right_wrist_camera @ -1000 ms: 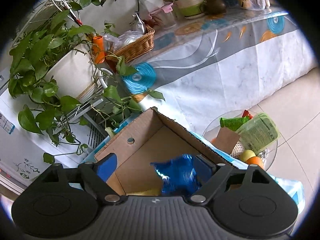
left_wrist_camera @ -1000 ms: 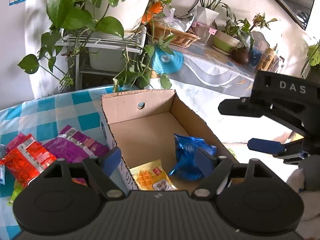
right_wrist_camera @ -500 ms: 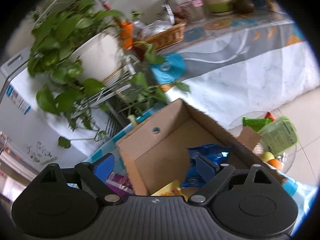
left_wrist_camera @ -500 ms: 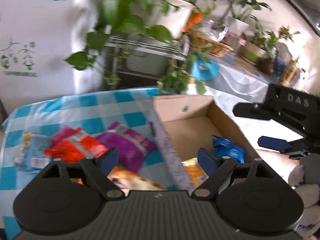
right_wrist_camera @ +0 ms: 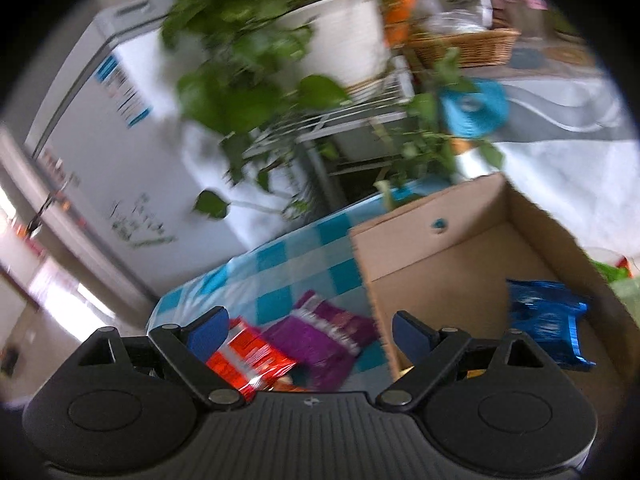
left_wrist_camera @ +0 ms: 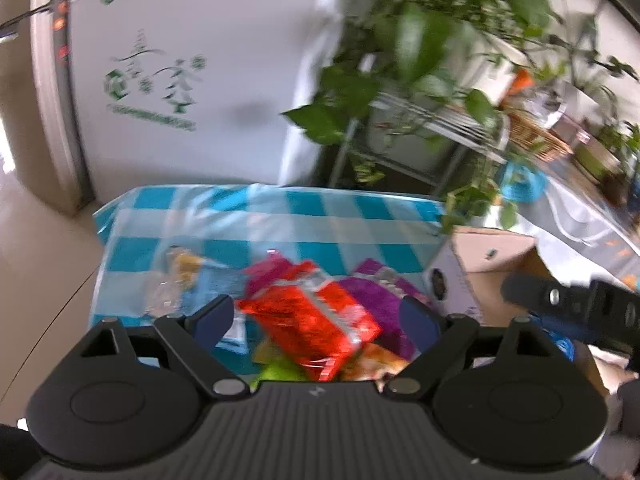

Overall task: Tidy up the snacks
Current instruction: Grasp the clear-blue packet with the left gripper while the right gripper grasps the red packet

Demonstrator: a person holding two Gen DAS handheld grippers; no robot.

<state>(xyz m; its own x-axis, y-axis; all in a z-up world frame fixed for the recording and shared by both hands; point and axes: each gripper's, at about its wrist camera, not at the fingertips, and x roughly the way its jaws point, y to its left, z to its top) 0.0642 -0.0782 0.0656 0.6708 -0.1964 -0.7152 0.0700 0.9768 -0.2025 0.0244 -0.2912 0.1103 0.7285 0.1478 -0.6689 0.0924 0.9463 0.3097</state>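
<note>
Left wrist view: left gripper (left_wrist_camera: 316,322) was spread wide, nothing between its fingers, hanging above the snack pile. Directly ahead of it and between the fingertips lay the red packet (left_wrist_camera: 310,322), on top of the heap; green and orange packets peeked out under it, too hidden to identify. Purple packet (left_wrist_camera: 378,302) touched the red one on the gripper's right. A clear-wrapped snack (left_wrist_camera: 178,280) lay apart, ahead-left, on the blue checked tablecloth (left_wrist_camera: 280,216). Cardboard box (left_wrist_camera: 486,258) stood to the far right, partly behind the other tool.

Right wrist view: right gripper (right_wrist_camera: 310,330) also spread, holding nothing, straddling the box's near wall. Red packet (right_wrist_camera: 246,358) by its left finger, purple packet (right_wrist_camera: 320,334) just ahead. Blue packet (right_wrist_camera: 546,320) sat inside the cardboard box (right_wrist_camera: 452,240), ahead-right. Blurred plants and a fridge behind.

Step judged: between placements, lining up the next pick. Box held few snacks, most were outside, so early going. Next move likely: lower the left gripper onto the red packet, close on its crinkly edge, avoid dragging the packets underneath.
</note>
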